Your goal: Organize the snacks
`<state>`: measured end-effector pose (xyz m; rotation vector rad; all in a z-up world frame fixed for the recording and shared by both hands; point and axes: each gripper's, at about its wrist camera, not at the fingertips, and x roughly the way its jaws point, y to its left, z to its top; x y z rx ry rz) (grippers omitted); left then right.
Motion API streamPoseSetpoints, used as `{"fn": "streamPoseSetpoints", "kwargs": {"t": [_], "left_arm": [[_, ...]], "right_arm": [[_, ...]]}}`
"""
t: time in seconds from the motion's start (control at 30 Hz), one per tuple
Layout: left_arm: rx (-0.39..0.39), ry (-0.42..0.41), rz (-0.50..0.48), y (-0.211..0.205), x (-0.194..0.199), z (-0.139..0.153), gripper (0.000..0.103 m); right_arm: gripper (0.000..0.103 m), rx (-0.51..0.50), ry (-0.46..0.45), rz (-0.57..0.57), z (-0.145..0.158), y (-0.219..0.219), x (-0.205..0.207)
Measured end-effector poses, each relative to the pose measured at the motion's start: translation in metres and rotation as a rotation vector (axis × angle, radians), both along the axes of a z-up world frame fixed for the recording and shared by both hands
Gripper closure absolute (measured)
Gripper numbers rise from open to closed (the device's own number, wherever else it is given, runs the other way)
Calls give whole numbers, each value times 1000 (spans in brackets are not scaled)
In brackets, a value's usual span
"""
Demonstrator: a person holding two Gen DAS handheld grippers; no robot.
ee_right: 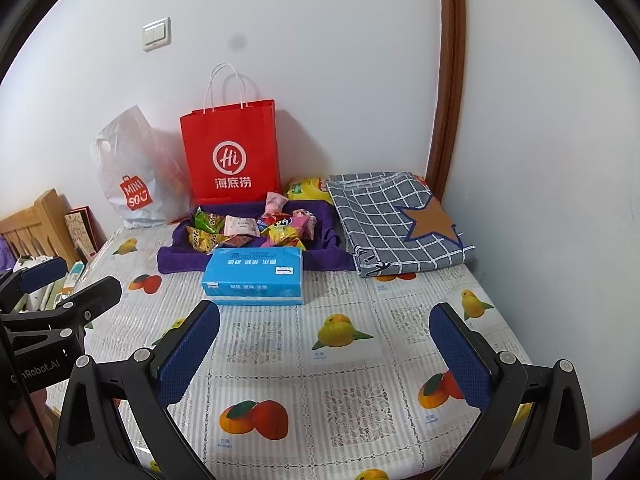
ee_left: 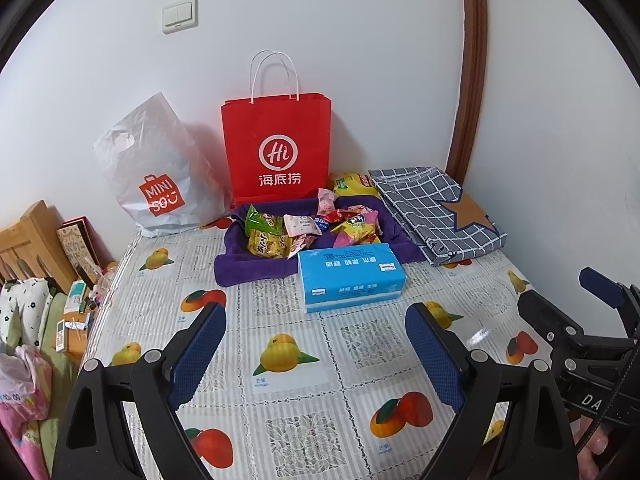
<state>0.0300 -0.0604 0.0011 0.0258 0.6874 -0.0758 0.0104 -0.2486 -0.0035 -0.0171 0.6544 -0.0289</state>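
The left tool (ee_left: 316,344) hangs low over the near part of the table (ee_left: 360,344), its two blue-padded fingers spread wide apart with nothing between them. The right tool (ee_right: 324,344) hangs alongside it in the same way, fingers wide apart and empty; each tool shows at the edge of the other's view.

Taking the blue tissue pack (ee_left: 352,276) as the landmark: it lies flat on the fruit-print tablecloth (ee_left: 288,396), beyond both tools and apart from their fingertips. Just behind it, touching its far edge, is a purple towel (ee_left: 248,266) with its edges rolled up like a shallow nest. The snacks (ee_left: 308,230) sit heaped inside that towel, a loose pile of small packets in green, yellow, pink and red wrappers. Further behind the tissue pack, past the towel, a red paper bag (ee_left: 278,148) with white handles and a "Hi" logo stands upright against the wall. Behind and to the left of the tissue pack leans a white Miniso plastic bag (ee_left: 160,176). Behind and to the right of it lies a folded grey checked cloth (ee_left: 436,212) with a brown star patch, and a yellow packet (ee_left: 352,184) rests between that cloth and the red bag. A light switch (ee_left: 180,14) is on the wall high above the tissue pack.
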Motion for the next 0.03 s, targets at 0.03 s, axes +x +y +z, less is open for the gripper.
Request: {"fn": "streamPoseSetpoints", "kwargs": {"t": [0.03], "left_arm": [[-1, 4, 0, 1, 1, 0, 12]], "right_arm": [[0, -3, 0, 2, 0, 1, 0]]}}
